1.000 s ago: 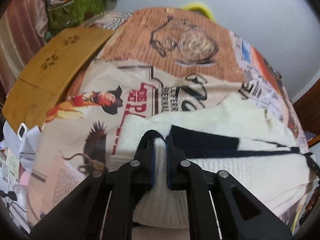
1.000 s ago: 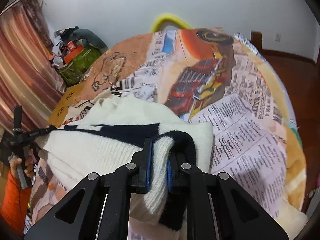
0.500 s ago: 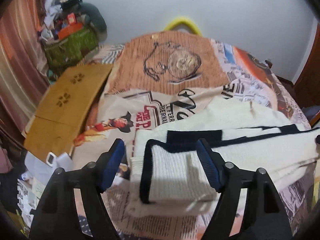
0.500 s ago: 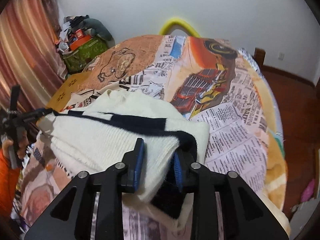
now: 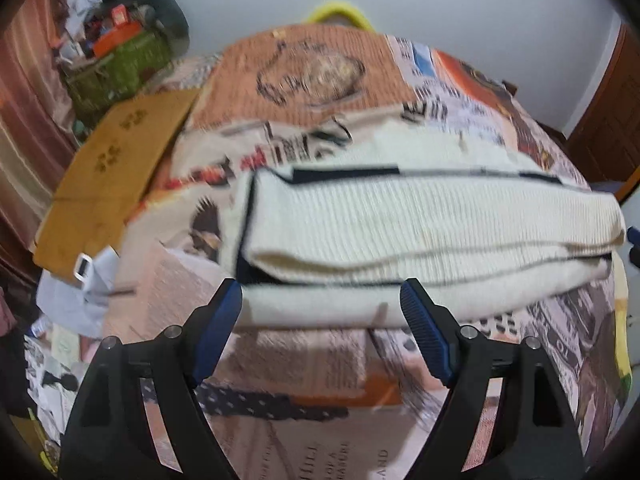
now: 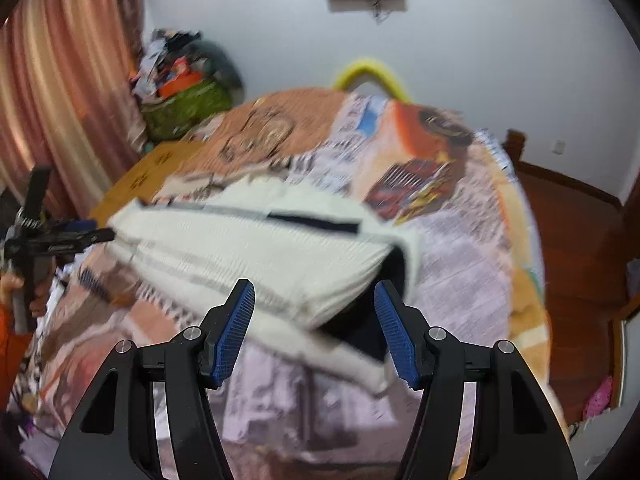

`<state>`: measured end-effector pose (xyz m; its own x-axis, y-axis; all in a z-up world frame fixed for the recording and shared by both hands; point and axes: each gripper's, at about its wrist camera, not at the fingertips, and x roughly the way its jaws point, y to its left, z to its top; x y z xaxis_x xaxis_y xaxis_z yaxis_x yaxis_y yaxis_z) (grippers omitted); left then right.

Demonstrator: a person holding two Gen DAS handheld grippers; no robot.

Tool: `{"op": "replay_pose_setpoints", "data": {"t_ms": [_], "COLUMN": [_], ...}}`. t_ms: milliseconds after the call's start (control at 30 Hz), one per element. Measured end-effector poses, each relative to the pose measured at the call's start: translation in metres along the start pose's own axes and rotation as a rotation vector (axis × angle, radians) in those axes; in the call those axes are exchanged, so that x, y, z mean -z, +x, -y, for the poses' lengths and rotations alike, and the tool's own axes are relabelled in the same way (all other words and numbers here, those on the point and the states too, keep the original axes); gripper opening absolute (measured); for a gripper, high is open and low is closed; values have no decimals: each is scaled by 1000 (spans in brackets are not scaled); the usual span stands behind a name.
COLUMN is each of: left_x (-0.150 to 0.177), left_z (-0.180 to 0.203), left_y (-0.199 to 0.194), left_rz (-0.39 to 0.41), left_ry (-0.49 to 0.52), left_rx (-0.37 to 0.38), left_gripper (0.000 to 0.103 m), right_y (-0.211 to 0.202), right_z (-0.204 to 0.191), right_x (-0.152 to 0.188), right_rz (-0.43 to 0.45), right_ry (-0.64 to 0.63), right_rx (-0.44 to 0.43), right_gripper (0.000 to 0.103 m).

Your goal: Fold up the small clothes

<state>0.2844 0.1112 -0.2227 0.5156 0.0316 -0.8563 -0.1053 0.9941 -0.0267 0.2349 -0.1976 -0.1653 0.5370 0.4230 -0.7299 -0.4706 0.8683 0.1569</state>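
Observation:
A cream knit sweater with dark navy trim lies folded in layers on the printed bedspread. It also shows in the right wrist view. My left gripper is open and empty, just short of the sweater's near edge. My right gripper is open and empty, at the sweater's right end, where the dark inside of the fold shows. The left gripper also shows in the right wrist view, at the sweater's far left end.
A yellow-brown board with paw prints lies at the bed's left side. A green basket heaped with clutter stands in the far left corner by striped curtains. A yellow hoop is behind the bed. Wooden floor lies to the right.
Both grippers have opened and let go of the sweater, then drawn back from it. The sweater now rests folded on the bed.

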Motion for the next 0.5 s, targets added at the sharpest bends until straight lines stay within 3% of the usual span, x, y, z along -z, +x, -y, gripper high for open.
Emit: {"op": "replay_pose_setpoints", "data": {"t_ms": [167, 333, 500], "left_x": [5, -7, -45], "left_z": [19, 38, 36], "left_y": [21, 45, 59], "left_rz": [-56, -80, -51], "left_ry": [44, 127, 143], "left_rx": [59, 19, -21], "left_gripper": [81, 81, 81], "right_y": [35, 67, 88], "right_z": [-11, -7, -15], "right_x": [11, 3, -20], "right_rz": [-81, -144, -165], "right_ry": [-31, -19, -93], "right_rx": [-36, -48, -41], "right_gripper": [58, 58, 58]}}
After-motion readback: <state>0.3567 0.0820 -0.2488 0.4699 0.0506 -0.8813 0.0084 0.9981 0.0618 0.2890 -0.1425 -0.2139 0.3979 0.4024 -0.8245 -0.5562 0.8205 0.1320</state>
